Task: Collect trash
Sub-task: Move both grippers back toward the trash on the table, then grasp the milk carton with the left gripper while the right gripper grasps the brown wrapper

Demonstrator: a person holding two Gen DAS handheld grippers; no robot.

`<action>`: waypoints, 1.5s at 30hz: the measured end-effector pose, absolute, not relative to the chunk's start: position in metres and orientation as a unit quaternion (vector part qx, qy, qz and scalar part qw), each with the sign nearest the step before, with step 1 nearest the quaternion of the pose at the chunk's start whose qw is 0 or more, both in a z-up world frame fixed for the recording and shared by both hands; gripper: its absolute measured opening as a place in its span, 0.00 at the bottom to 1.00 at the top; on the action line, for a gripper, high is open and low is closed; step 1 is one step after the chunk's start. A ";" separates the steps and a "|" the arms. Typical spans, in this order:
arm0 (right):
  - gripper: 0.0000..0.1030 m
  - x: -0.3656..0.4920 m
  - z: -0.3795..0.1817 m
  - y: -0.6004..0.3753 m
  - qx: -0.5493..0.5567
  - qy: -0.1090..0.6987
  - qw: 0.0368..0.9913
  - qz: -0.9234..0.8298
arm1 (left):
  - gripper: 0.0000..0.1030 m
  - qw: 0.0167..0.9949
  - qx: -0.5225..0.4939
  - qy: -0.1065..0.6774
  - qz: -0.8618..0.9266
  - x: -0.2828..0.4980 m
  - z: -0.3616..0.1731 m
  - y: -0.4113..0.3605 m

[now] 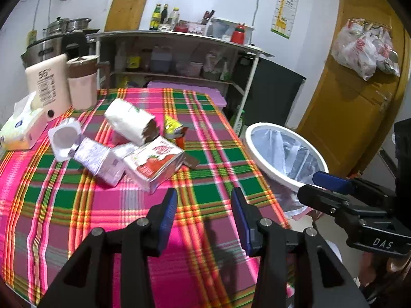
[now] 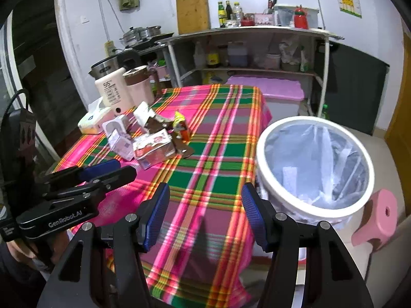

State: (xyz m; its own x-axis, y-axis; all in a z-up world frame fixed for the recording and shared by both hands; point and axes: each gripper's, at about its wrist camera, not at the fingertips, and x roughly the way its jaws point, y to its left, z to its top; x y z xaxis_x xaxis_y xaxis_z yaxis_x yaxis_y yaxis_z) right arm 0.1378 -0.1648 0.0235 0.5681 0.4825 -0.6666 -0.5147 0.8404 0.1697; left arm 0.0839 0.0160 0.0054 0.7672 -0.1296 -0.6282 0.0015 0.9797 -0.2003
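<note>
Lying just ahead of the open left gripper [image 1: 204, 202], strawberry carton [image 1: 155, 164].

walls: white, giraffe chart [image 1: 285, 7], wooden board [image 2: 192, 10] leaning | door [image 1: 352, 82]: yellow wood, plastic bags [image 1: 364, 48] hung on it | metal shelf unit [image 2: 246, 51] behind table: bottles, jars | table [image 1: 102, 205]: pink-green plaid cloth | floor: pale tile, pink stool [image 2: 377, 218] | light: indoor, even

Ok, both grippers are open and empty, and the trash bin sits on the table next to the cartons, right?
Not quite. Both the left gripper and right gripper are open and empty, but the trash bin stands on the floor beside the table, apart from the cartons, as the right wrist view shows.
</note>
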 end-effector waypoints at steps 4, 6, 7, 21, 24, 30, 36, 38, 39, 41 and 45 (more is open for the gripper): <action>0.57 0.139 0.015 -0.155 -0.023 0.379 0.877 0.293 | 0.44 0.935 -0.099 0.340 -0.023 0.079 -0.001 0.029; 0.57 0.140 0.012 -0.151 -0.023 0.383 0.874 0.298 | 0.44 0.935 -0.101 0.340 -0.015 0.079 -0.002 0.037; 0.57 0.141 0.010 -0.148 -0.024 0.384 0.872 0.301 | 0.44 0.935 -0.102 0.339 -0.010 0.079 -0.002 0.041; 0.57 0.161 -0.001 -0.111 -0.034 0.391 0.856 0.337 | 0.56 0.933 -0.117 0.333 0.073 0.099 -0.008 0.108; 0.57 0.166 -0.004 -0.104 -0.040 0.392 0.856 0.336 | 0.57 0.924 -0.149 0.342 0.082 0.110 -0.012 0.122; 0.57 0.182 -0.009 -0.095 -0.050 0.393 0.858 0.328 | 0.60 0.908 -0.215 0.349 0.089 0.124 -0.019 0.132; 0.57 0.206 -0.016 -0.083 -0.073 0.400 0.855 0.323 | 0.61 0.897 -0.248 0.347 0.117 0.136 -0.022 0.137; 0.57 0.213 -0.020 -0.077 -0.087 0.404 0.852 0.323 | 0.60 0.894 -0.252 0.348 0.124 0.140 -0.023 0.138; 0.57 0.216 -0.022 -0.076 -0.091 0.405 0.850 0.323 | 0.60 0.894 -0.251 0.349 0.126 0.143 -0.023 0.138; 0.57 0.224 -0.027 -0.070 -0.100 0.411 0.845 0.327 | 0.60 0.895 -0.238 0.355 0.132 0.146 -0.024 0.136; 0.57 0.234 -0.037 -0.062 -0.119 0.419 0.837 0.333 | 0.44 0.895 -0.215 0.368 0.128 0.147 -0.029 0.137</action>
